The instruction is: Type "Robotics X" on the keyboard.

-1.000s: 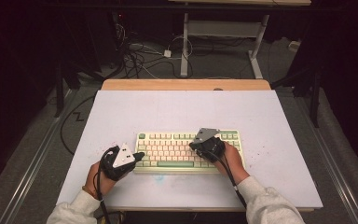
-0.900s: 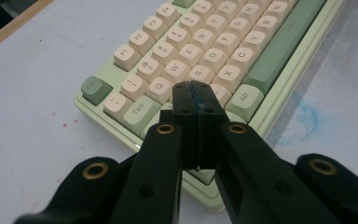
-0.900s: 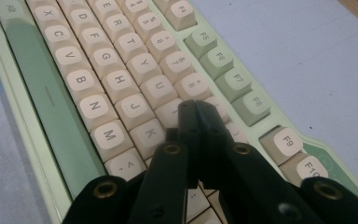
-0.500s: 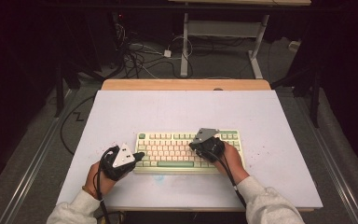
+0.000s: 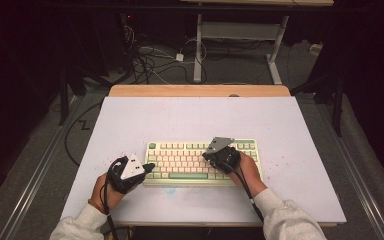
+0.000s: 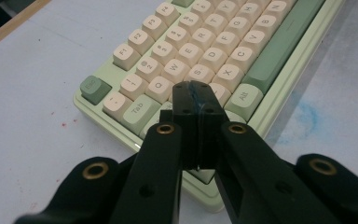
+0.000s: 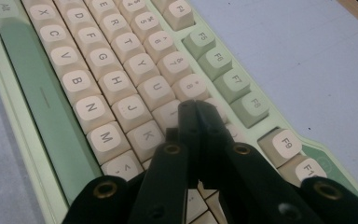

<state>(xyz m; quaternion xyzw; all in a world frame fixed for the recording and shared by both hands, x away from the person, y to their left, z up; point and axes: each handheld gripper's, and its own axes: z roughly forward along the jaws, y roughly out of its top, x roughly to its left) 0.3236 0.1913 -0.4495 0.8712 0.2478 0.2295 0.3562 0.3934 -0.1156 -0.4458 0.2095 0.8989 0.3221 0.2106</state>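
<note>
On the pale table (image 5: 290, 130), the high view showed the keyboard (image 5: 180, 160) lying near the front edge, the left gripper (image 5: 149, 166) at its left end and the right gripper (image 5: 211, 155) over its right half. In the left gripper view the jaws were shut on nothing, tips over the A key (image 6: 200, 72); so broad a tip could have pressed two caps at once. In the right gripper view the closed, empty jaws covered the keys by the J key (image 7: 131, 110), risking a wrong letter.
</note>
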